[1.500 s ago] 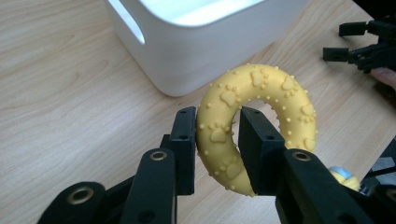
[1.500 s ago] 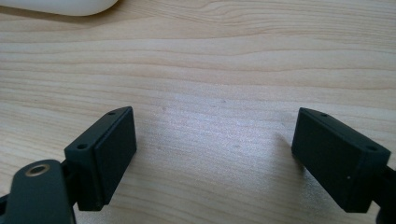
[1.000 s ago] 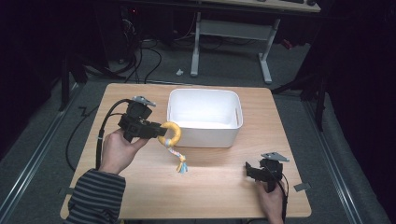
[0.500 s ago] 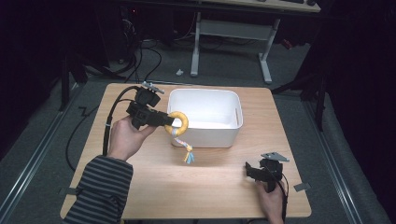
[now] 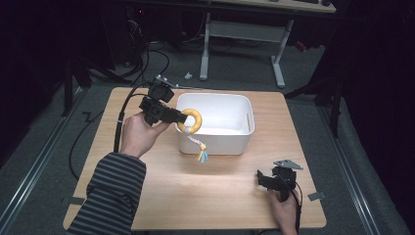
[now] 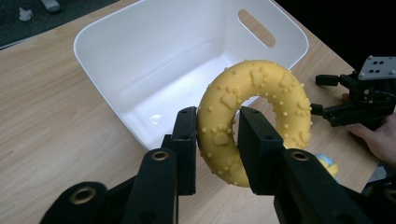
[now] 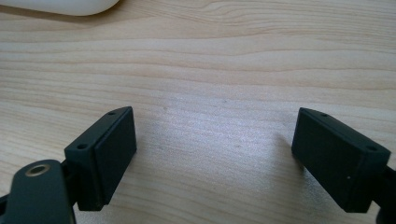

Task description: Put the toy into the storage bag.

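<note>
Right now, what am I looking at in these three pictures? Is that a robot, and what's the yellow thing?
No robot: a person sits at a wooden table with a hand-held two-jaw gripper in each hand. One picture is taken from above; the other two come from small cameras riding on each gripper, looking along its black jaws. The left gripper is clamped on a yellow ring toy with a rope tail, held at the near edge of a white bin. The right gripper rests near the table's front edge, jaws wide open, holding nothing.
</note>
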Demonstrator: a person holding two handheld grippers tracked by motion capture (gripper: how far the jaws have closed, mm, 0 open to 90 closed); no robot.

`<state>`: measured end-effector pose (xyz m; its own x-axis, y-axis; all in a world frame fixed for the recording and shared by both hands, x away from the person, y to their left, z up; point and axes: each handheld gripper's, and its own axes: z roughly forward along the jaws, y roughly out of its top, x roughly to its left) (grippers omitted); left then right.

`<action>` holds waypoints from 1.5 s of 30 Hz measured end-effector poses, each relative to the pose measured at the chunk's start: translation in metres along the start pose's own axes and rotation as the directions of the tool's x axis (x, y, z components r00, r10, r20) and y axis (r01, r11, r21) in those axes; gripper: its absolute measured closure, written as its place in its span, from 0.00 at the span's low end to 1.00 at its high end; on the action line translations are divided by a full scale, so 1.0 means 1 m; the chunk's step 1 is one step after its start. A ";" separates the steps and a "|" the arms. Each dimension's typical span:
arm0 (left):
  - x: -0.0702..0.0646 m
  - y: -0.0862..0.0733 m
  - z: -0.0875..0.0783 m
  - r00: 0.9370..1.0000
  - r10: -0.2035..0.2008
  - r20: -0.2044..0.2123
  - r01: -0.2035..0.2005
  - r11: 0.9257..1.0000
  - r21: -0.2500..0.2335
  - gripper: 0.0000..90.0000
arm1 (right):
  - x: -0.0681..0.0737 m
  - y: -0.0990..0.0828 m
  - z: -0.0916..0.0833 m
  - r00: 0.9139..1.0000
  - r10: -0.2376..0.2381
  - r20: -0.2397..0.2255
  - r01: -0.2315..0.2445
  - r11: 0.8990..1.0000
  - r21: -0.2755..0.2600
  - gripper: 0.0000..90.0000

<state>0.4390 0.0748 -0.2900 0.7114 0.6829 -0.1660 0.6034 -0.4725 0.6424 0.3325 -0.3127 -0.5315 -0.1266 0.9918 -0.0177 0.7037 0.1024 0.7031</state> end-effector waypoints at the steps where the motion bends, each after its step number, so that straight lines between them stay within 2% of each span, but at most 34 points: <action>1: 0.000 0.002 0.001 1.000 -0.002 0.000 0.002 1.000 0.000 0.76 | 0.000 0.000 0.000 1.000 -0.002 0.000 0.002 1.000 0.000 0.15; 4: -0.002 0.008 0.003 1.000 0.006 -0.011 -0.006 1.000 0.003 0.76 | 0.000 0.000 0.000 1.000 -0.002 0.000 0.002 1.000 0.000 0.15; 18: -0.005 0.035 0.010 1.000 0.011 -0.013 -0.011 1.000 0.005 0.76 | 0.000 0.000 0.000 1.000 -0.008 -0.004 0.008 1.000 -0.002 0.15; 23: -0.004 0.041 0.016 1.000 0.006 -0.012 -0.006 1.000 0.013 0.76 | 0.000 0.000 0.000 1.000 -0.005 -0.004 0.005 1.000 0.000 0.15; 33: -0.001 0.048 0.022 1.000 -0.004 -0.021 0.004 1.000 0.001 0.76 | 0.000 0.000 0.000 1.000 -0.005 -0.005 0.005 1.000 0.000 0.15; 43: 0.007 0.052 0.030 0.999 -0.039 -0.032 0.039 0.999 -0.004 0.76 | 0.000 0.000 0.000 1.000 -0.005 -0.005 0.005 1.000 0.000 0.15; 45: 0.010 0.053 0.031 0.998 -0.056 -0.031 0.056 0.998 -0.013 0.76 | 0.000 0.000 0.000 1.000 -0.005 -0.005 0.005 1.000 0.000 0.15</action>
<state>0.4894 0.0389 -0.2807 0.6649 0.7252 -0.1789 0.6377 -0.4265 0.6414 0.3323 -0.3124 -0.5315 -0.1337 0.9909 -0.0182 0.7031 0.1078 0.7028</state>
